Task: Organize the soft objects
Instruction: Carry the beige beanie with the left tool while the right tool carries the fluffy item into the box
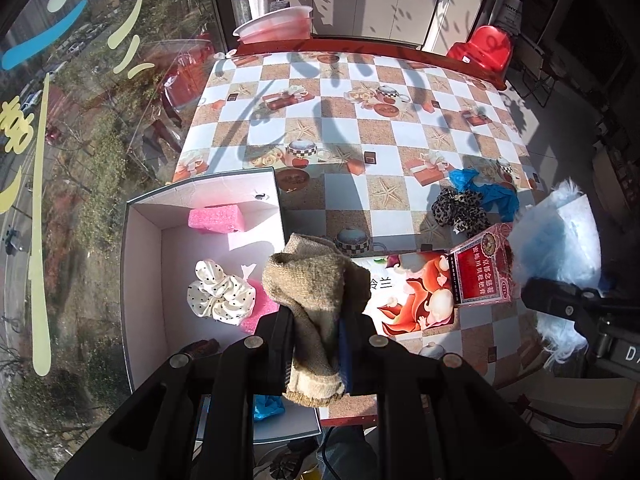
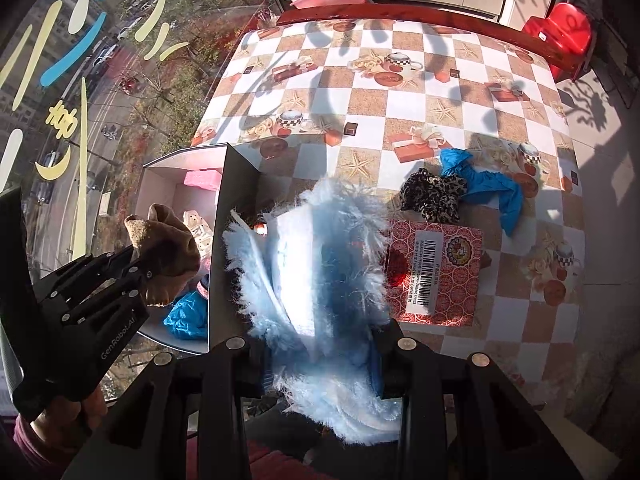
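A tan knitted sock (image 1: pixel 316 312) is pinched by the left gripper (image 1: pixel 316 344) over the white cardboard box (image 1: pixel 140 264); fluffy pale-blue fabric (image 2: pixel 320 280) is clamped by the right gripper (image 2: pixel 320 360). A leopard-print scrunchie (image 2: pixel 434 196) and blue glove (image 2: pixel 492 188) are left on the checked worktop (image 2: pixel 400 92).

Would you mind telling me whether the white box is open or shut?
Open: the white box has no lid on, showing a pink sponge and polka-dot scrunchie inside.

A checkered tablecloth (image 1: pixel 384 128) printed with starfish and teacups covers a sunlit table by a window (image 1: pixel 60 160) overlooking a street. A red patterned carton (image 2: pixel 436 276) lies near its front edge, a red plastic chair (image 2: pixel 560 36) beyond the far corner, a pink-and-white basin (image 1: pixel 276 26) behind.
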`<state>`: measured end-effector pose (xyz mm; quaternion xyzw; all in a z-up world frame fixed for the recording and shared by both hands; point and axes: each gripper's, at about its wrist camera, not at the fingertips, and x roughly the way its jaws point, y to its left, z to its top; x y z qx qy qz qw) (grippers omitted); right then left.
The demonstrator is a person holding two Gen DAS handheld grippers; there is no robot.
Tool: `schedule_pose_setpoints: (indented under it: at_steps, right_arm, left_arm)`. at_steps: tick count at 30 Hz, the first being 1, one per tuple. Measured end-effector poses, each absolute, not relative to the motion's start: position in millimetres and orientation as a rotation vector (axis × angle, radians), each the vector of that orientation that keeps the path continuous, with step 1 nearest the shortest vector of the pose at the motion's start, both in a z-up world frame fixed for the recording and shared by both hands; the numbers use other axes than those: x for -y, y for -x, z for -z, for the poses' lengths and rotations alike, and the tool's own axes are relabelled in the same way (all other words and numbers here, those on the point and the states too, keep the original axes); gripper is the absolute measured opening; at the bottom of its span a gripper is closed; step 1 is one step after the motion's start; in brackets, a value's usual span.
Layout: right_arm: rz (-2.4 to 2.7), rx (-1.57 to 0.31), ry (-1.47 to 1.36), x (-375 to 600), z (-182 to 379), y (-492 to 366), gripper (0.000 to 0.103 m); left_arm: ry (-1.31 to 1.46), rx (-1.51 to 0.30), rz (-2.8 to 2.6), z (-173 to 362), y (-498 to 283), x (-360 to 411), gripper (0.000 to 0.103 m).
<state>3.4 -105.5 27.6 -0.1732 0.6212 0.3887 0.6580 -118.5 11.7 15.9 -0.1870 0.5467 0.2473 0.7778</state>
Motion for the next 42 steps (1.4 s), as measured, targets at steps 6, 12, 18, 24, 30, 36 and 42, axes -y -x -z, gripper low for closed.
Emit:
schedule_pose_setpoints:
  at_steps: [6, 12, 18, 24, 30, 36, 42]
  right_arm:
    - [-0.917, -1.404, 0.436, 89, -26, 8, 0.036]
    - [-0.962, -1.400, 0.481, 70, -26, 22, 0.036]
    - [-1.007, -1.399, 0.529, 50, -24, 35, 0.036]
    - [-1.056, -1.393, 0.581, 29, -22, 51, 0.036]
    - [-1.107, -1.382, 0.628, 4, -18, 65, 0.036]
    - [-1.149, -1.386, 0.660, -25, -13, 76, 0.036]
    - [-1.170, -1.399, 0.688, -52, -3, 83, 0.036]
  left_arm:
    - [0.437, -1.173, -0.578, -16, 136, -22, 0.020]
    - [0.473, -1.164, -0.623, -16, 154, -33, 0.020]
    - [0.517, -1.160, -0.679, -12, 172, -46, 0.020]
    - [0.565, -1.162, -0.734, -6, 192, -61, 0.020]
    - [0.603, -1.168, -0.796, 3, 209, -80, 0.020]
    - [0.624, -1.179, -0.847, 12, 222, -99, 0.020]
    - [0.649, -1.190, -0.873, 23, 225, -114, 0.020]
